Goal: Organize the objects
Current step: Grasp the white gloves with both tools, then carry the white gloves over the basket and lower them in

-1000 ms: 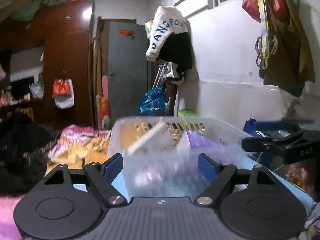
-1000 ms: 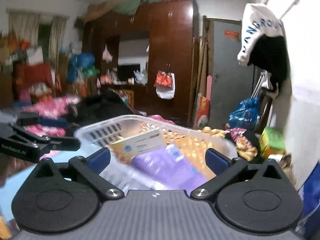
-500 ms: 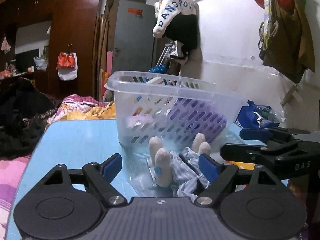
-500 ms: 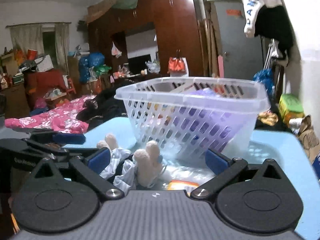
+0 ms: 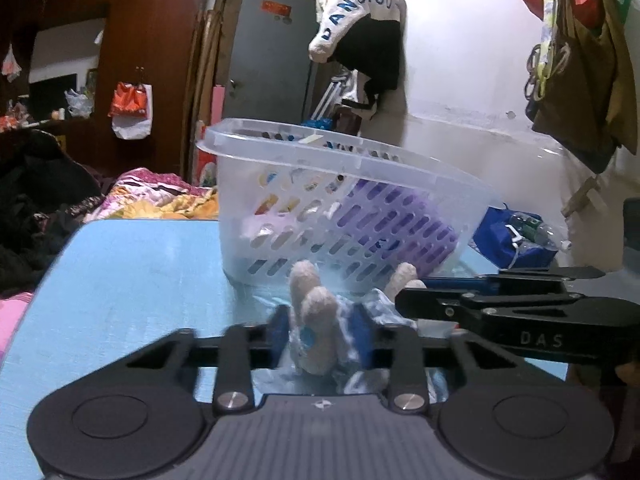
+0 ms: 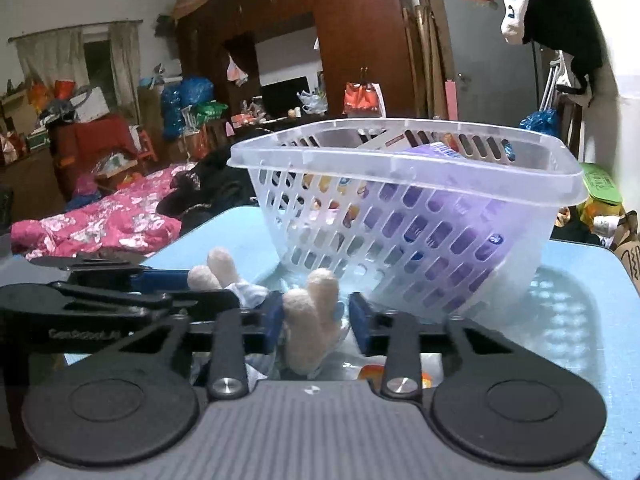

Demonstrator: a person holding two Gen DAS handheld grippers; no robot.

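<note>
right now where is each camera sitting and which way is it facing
Left wrist: rides on the left gripper, low over the blue table, facing the clear basket; its jaws are closing on the plush toy's limb, and the right gripper reaches in from the right.
Right wrist: rides on the right gripper, facing the same basket; its jaws are closing on another limb, and the left gripper shows at left.
Shared: toy, basket, table, wardrobe.

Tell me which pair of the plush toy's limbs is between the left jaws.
The pair on the left in the left wrist view, with the left gripper closing its jaws on it. The other pair sits in the right gripper's closing jaws.
</note>
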